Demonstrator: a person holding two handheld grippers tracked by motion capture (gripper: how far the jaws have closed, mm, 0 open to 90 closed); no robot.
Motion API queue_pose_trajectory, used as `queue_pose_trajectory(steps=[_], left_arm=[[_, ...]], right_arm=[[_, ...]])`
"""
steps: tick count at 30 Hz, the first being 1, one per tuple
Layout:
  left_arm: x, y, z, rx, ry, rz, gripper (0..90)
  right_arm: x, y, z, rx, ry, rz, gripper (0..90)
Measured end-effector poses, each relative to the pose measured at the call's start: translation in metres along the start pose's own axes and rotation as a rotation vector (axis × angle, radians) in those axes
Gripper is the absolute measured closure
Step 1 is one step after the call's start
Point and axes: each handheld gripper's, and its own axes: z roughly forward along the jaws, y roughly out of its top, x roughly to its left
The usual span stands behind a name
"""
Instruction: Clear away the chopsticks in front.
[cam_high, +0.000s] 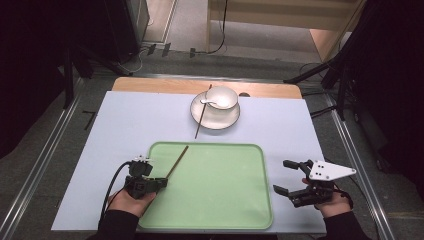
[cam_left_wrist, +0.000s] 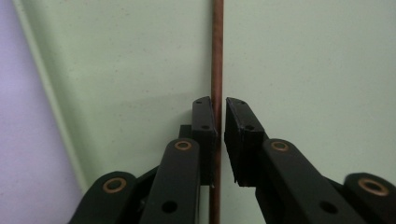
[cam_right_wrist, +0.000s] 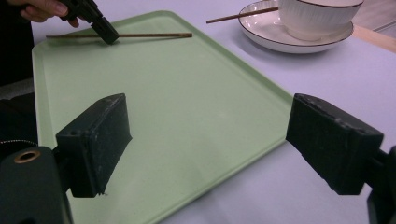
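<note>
Brown chopstick (cam_left_wrist: 217, 51) pinched between left gripper (cam_high: 161, 182) jaws at green tray (cam_high: 220, 210) left edge. Lower flat, release gently. Right gripper (cam_high: 286, 176) wide open, empty, off tray's right edge.

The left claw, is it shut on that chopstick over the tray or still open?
Shut on it. The left claw has both jaws pressed against the chopstick, which runs straight between them above the green tray.
</note>
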Motion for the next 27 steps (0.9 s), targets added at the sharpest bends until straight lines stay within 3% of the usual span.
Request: queue_pose_trajectory(steps=[12,15,23,27], left_arm=[[0.001,0.002,-0.001,0.015,-0.024,0.015,75.8],[0.000,0.004,-0.003,0.000,-0.044,0.045,69.5],[0.001,0.015,-0.010,-0.066,-0.080,0.165,41.4],[0.007,0.026,-0.008,-0.080,-0.110,0.174,38.4]], right_arm=[[0.000,0.000,0.000,0.000,0.001,0.002,14.3],[0.001,0.000,-0.001,0.000,0.001,0.005,14.3],[0.001,-0.002,-0.003,0.000,-0.004,0.008,14.3],[0.003,-0.002,-0.004,0.000,-0.005,0.009,14.3]])
